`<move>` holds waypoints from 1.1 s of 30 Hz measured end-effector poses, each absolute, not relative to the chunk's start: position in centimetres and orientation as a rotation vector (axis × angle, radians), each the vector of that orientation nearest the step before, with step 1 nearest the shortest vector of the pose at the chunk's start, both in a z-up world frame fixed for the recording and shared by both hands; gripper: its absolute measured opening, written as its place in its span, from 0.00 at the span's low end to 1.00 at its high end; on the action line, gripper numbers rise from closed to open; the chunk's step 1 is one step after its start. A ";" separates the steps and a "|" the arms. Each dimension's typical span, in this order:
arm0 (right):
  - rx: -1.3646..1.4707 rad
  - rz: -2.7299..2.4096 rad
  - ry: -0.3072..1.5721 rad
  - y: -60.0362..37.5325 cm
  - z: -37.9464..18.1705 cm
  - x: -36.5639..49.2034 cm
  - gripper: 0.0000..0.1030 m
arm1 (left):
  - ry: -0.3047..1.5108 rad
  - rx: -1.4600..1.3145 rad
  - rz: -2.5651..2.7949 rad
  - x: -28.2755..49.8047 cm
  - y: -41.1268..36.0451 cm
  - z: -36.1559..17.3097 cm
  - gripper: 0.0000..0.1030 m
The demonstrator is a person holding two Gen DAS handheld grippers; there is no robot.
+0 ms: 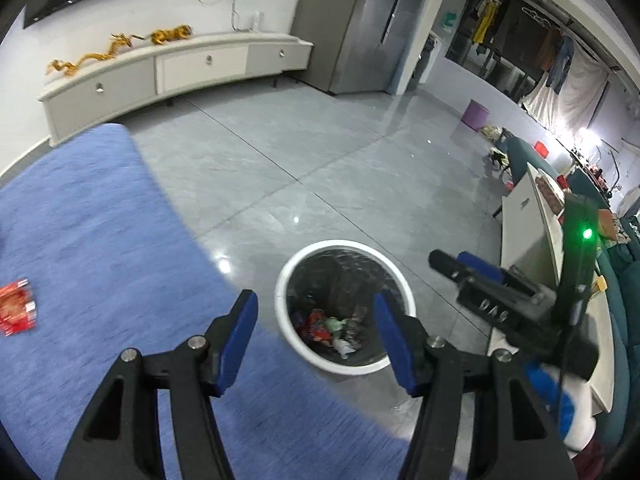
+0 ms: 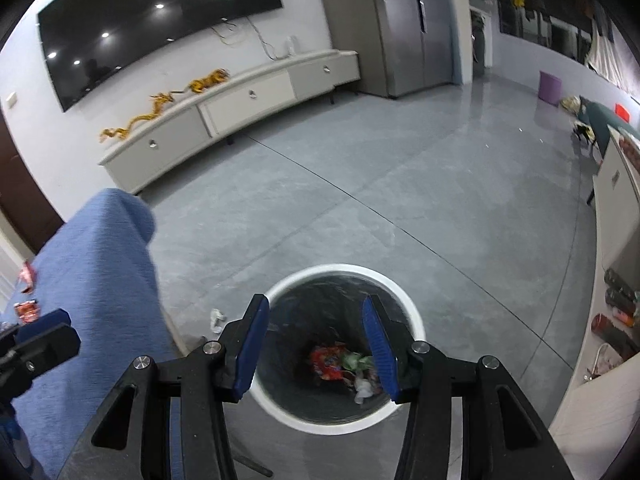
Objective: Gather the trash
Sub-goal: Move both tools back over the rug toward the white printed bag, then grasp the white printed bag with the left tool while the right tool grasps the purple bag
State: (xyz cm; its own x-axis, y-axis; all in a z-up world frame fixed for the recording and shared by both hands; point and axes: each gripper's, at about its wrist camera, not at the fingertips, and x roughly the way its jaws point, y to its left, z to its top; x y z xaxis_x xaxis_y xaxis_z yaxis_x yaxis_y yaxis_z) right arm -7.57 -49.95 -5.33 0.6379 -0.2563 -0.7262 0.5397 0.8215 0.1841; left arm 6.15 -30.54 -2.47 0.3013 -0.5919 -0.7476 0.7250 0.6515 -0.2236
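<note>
1. Two grippers, both with jaws spread wide and nothing between the pads: right gripper (image 2: 316, 344) hangs directly over the trash bin (image 2: 412, 316), left gripper (image 1: 316, 340) sits just beside the bin's rim, partly over the blue rug (image 1: 100, 220).
2. Bin landmark: white rim, dark liner, wrappers and crumpled paper (image 2: 340, 360) piled at its bottom, so likely a drop pose, jaws released above the opening.
3. Left of the bin, on the rug: red wrapper (image 1: 16, 306) not collected.
4. Just left of the bin on the grey floor: small white scrap (image 2: 217, 319), touching nothing.
5. Judgement: task partway done; red wrapper and scrap look like next pickups.
6. Beyond the bin: TV cabinet (image 2: 240, 108), well apart.
</note>
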 end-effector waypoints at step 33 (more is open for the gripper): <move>0.133 0.073 0.761 -25.0 -0.9 3.9 0.47 | 0.764 -0.107 -0.223 15.2 4.4 -1.7 0.57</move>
State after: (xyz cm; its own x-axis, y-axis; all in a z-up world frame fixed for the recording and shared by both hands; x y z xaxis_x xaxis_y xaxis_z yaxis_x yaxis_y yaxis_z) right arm 3.92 -24.98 -0.90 0.7225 0.1139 -0.6819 -0.0179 0.9891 0.1463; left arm 15.19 4.41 -1.69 0.6997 -0.2387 -0.6734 0.1609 0.9710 -0.1770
